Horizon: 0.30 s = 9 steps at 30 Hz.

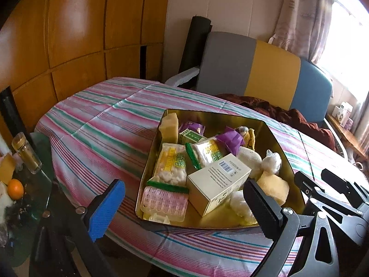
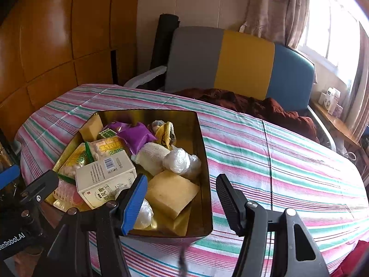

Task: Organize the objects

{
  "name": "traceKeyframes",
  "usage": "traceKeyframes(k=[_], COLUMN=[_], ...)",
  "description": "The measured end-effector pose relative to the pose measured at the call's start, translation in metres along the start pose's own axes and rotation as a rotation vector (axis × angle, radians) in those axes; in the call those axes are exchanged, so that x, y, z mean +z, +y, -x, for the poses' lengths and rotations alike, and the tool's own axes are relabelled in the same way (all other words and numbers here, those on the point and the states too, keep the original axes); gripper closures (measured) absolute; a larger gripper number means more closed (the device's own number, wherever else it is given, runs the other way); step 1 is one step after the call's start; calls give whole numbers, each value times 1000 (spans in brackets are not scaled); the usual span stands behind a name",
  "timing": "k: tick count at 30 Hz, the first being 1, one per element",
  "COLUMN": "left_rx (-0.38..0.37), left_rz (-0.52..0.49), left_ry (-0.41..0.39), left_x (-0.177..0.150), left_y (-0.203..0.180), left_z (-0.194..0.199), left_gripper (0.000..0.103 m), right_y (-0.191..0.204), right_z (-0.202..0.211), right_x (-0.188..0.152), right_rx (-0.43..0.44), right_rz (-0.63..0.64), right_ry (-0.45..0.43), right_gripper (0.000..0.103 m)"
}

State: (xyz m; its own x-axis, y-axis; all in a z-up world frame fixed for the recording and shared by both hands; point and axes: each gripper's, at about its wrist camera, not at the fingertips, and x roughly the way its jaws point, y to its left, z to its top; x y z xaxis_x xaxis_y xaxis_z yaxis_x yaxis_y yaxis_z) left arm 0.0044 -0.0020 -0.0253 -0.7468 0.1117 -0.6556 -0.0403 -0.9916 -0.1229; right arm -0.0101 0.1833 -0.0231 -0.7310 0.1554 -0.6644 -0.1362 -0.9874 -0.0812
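A gold metal tin (image 1: 280, 143) (image 2: 203, 161) stands on the striped tablecloth and holds several items: a cream carton (image 1: 218, 184) (image 2: 105, 176), yellow sponges (image 1: 273, 188) (image 2: 170, 192), snack packets (image 1: 170, 166), a purple packet (image 2: 136, 136), pink hair rollers (image 1: 165, 202) and wrapped white bundles (image 2: 180, 161). My left gripper (image 1: 184, 210) is open and empty, above the tin's near edge. My right gripper (image 2: 182, 200) is open and empty, astride the tin's near right corner. The right gripper's body shows at the right of the left wrist view (image 1: 332, 189).
The striped table (image 2: 276, 161) extends right of the tin. A grey, yellow and blue sofa (image 2: 244, 62) with a dark red blanket (image 2: 265, 108) stands behind. A glass side table at left holds a jar (image 1: 25, 154) and an orange (image 1: 15, 188). Wooden panels line the left wall.
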Motion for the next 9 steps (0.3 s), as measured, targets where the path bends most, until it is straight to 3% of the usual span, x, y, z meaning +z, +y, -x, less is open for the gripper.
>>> traceKeyframes(k=[9], left_rx=[18], left_rz=[-10], left_ry=[12], left_x=[-4], left_y=[-1], left_z=[-8], left_gripper=[1], right_y=[0], right_z=[-8], right_x=[-3], right_rx=[4], right_rz=[4], right_ry=[21], right_gripper=[40])
